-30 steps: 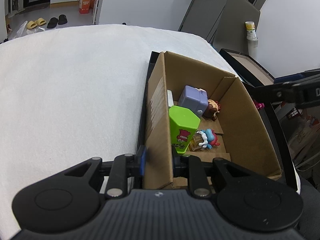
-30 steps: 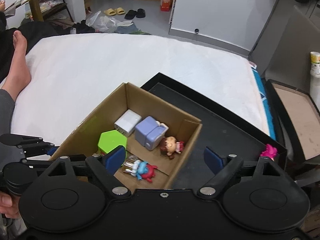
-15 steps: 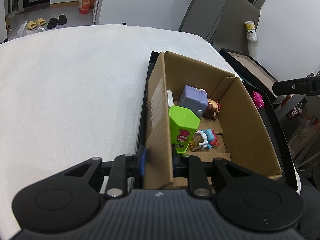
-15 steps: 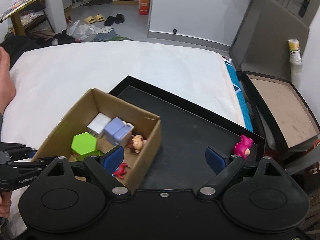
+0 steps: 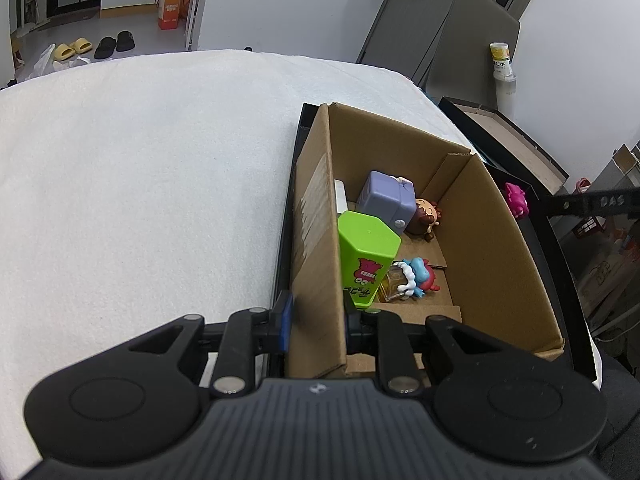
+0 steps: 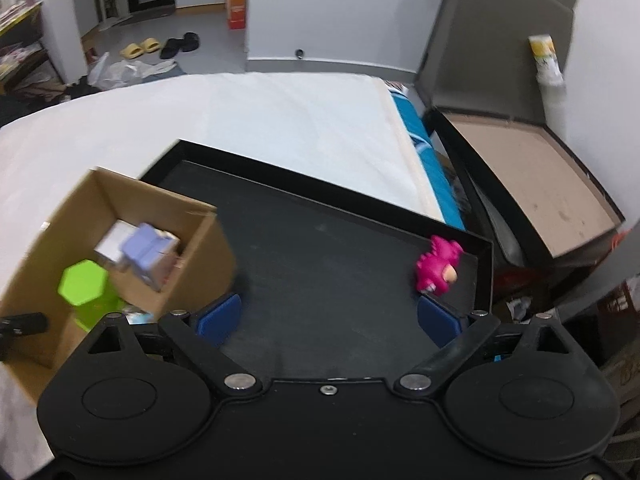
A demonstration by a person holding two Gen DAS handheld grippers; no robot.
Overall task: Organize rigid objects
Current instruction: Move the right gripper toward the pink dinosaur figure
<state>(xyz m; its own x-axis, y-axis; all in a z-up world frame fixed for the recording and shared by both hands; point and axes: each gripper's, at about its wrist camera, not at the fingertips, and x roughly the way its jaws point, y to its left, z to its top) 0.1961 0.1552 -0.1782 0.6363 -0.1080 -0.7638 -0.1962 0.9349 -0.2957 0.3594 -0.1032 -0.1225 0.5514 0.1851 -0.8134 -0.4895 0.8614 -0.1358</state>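
Note:
My left gripper [image 5: 318,312] is shut on the near left wall of a cardboard box [image 5: 316,240], one finger outside and one inside. The box holds a green hexagonal container [image 5: 366,254], a purple cube toy [image 5: 386,200], a brown-haired figurine [image 5: 424,218], a blue and red figurine [image 5: 418,278] and a white block [image 5: 340,196]. My right gripper [image 6: 330,318] is open and empty above the black tray [image 6: 320,264]. A pink spiky toy [image 6: 438,270] lies on the tray just beyond the right fingertip [image 6: 438,320]. The box [image 6: 192,252] stands at the tray's left.
The tray lies on a white bed [image 5: 140,180]. A dark open case with a brown inside [image 6: 532,176] stands to the right of the bed, with a bottle [image 6: 546,60] behind it. Slippers [image 6: 160,46] lie on the floor beyond.
My right gripper has swung right, from over the box to over the bare tray, nearing the pink toy. The left gripper and the box have stayed still.

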